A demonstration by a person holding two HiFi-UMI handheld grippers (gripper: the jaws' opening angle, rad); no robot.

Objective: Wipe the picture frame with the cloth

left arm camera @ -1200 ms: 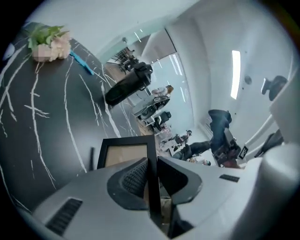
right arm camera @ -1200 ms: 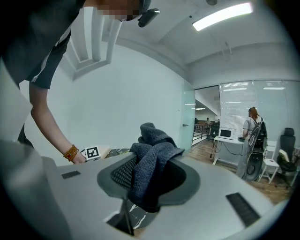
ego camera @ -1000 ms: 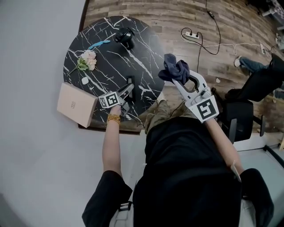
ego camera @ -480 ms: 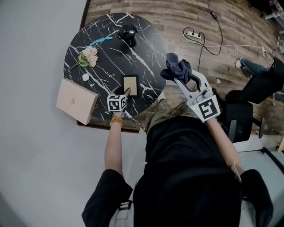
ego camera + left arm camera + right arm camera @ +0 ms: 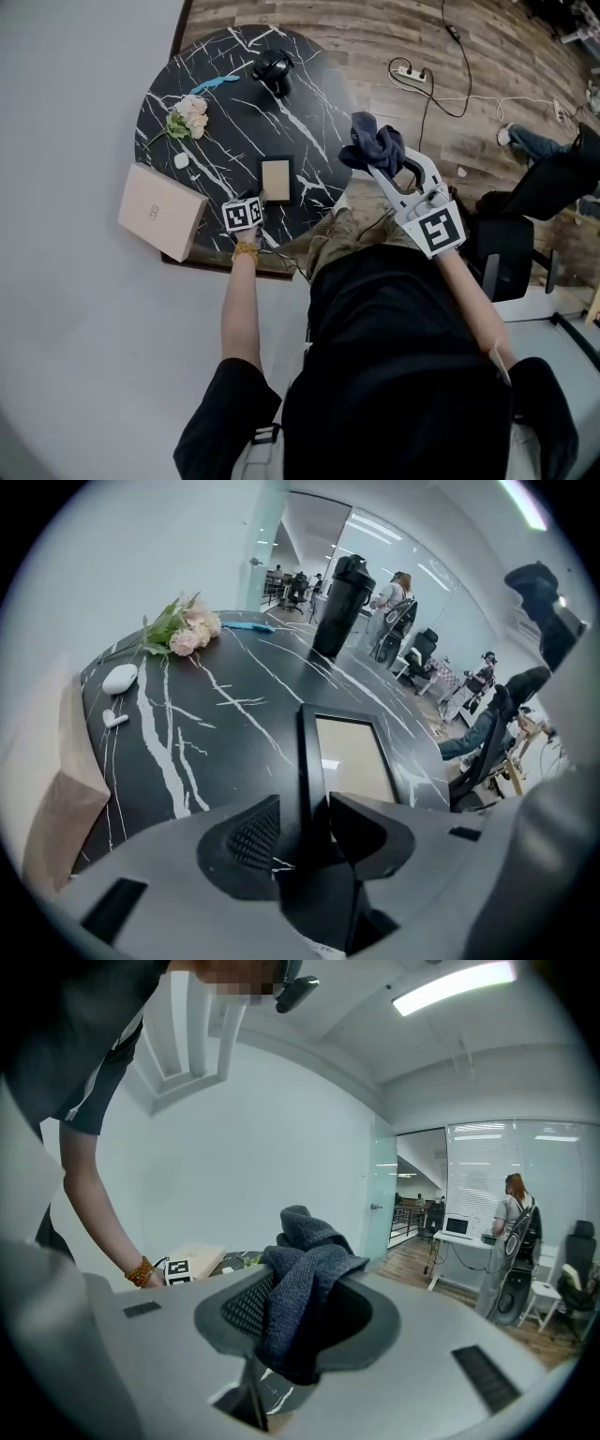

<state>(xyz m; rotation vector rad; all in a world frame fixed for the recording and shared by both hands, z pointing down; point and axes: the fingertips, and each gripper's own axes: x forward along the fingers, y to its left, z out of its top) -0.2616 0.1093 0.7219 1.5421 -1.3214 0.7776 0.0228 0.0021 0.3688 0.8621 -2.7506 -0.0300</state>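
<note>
A small black picture frame point(image 5: 276, 179) with a beige inside lies flat on the round black marble table point(image 5: 309, 112), near its front edge. My left gripper point(image 5: 257, 200) points steeply down at the frame's near left corner. In the left gripper view the frame's left rail point(image 5: 310, 752) runs between the jaws of the left gripper point(image 5: 305, 803), which are closing and touch it on both sides. My right gripper point(image 5: 377, 169) is held off the table's right edge, shut on a bunched dark blue cloth point(image 5: 373, 142). The cloth point(image 5: 305, 1279) fills the right gripper's point(image 5: 298, 1309) jaws.
On the table stand a black tumbler point(image 5: 272, 71), a pink flower sprig point(image 5: 187, 118), a white earbud case point(image 5: 181, 161) and a blue strip point(image 5: 212, 88). A pink box point(image 5: 161, 214) leans at the left edge. A power strip point(image 5: 405, 71) and cables lie on the wooden floor.
The frame went from upright in my left gripper to lying flat on the table. The left gripper tipped downward and sank toward the frame's near corner. The right gripper and cloth stayed put.
</note>
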